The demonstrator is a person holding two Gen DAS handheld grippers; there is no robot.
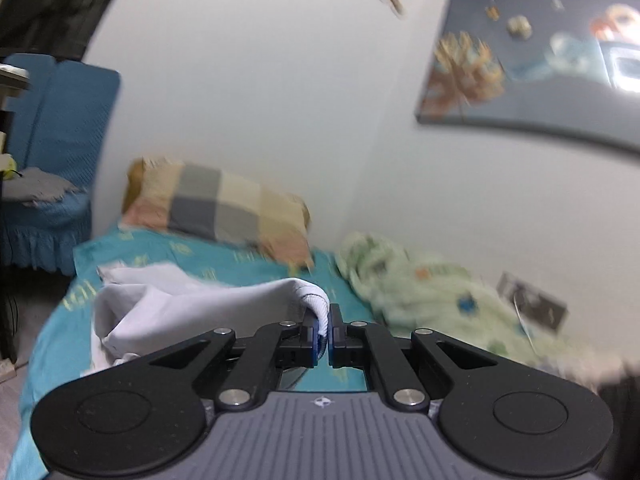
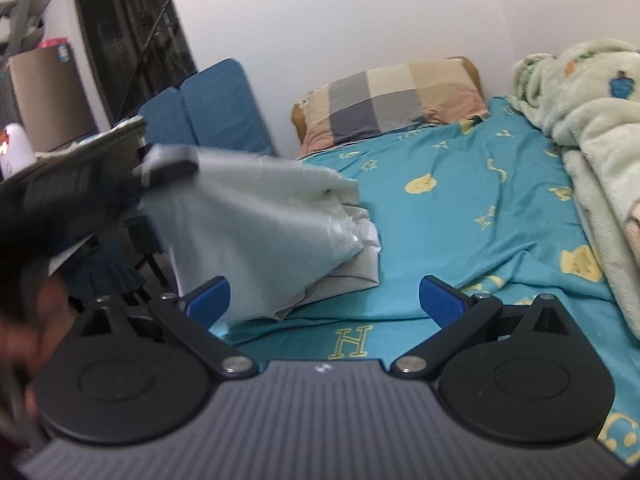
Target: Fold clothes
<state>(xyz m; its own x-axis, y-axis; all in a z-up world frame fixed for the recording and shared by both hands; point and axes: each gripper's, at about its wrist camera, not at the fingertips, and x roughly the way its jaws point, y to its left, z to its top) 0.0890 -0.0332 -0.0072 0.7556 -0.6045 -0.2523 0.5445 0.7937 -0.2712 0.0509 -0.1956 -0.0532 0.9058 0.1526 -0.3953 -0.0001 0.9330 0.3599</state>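
A pale grey-white garment (image 1: 180, 308) lies partly bunched on the teal bed sheet (image 1: 256, 264). My left gripper (image 1: 329, 330) is shut on the garment's ribbed white edge and holds it above the bed. In the right wrist view the garment (image 2: 256, 224) hangs stretched from the blurred left gripper (image 2: 168, 164) at the upper left down to a folded heap on the sheet (image 2: 460, 216). My right gripper (image 2: 325, 300) is open and empty just above the sheet, its left blue pad (image 2: 208, 300) close to the hanging cloth.
A checked pillow (image 2: 400, 96) lies at the head of the bed against the wall. A pale green blanket (image 2: 592, 120) is heaped along the right side. A blue chair (image 1: 52, 148) stands left of the bed. A picture (image 1: 532, 64) hangs on the wall.
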